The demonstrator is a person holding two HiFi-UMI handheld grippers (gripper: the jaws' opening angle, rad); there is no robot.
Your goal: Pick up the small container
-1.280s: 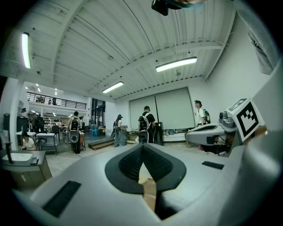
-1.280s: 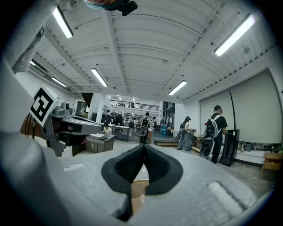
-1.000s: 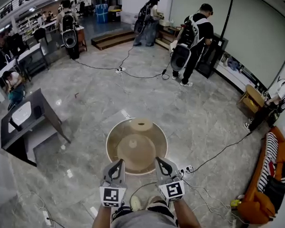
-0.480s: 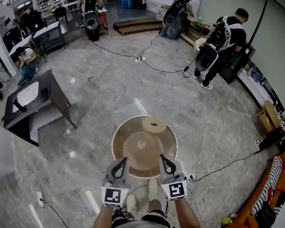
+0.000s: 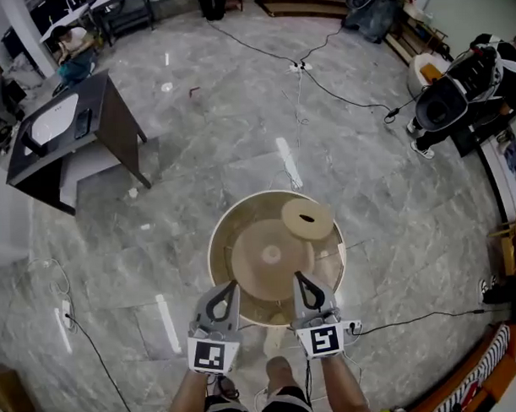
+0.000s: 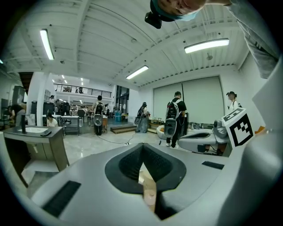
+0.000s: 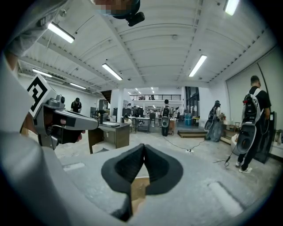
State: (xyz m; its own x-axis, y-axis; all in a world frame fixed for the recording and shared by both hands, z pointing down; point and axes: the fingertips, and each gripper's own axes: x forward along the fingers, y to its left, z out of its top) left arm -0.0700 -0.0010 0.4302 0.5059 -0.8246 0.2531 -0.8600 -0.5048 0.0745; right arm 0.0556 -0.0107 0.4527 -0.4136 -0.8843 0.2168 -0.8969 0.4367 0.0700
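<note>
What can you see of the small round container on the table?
The small container looks low, round and tan, wood-like, with a small dark mark on top. It lies flat on the round table, far right near the rim, beyond the larger centre disc. Neither gripper touches it: the left gripper and right gripper are at the near edge.

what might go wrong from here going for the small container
Both the left gripper and the right gripper have jaws shut; pushed in like that, they would likely knock the small container instead of gripping it. It sits on the far side of the round table, past the larger round piece, which a reach may bump. A cable lies on the floor beside the table: a trip risk.
</note>
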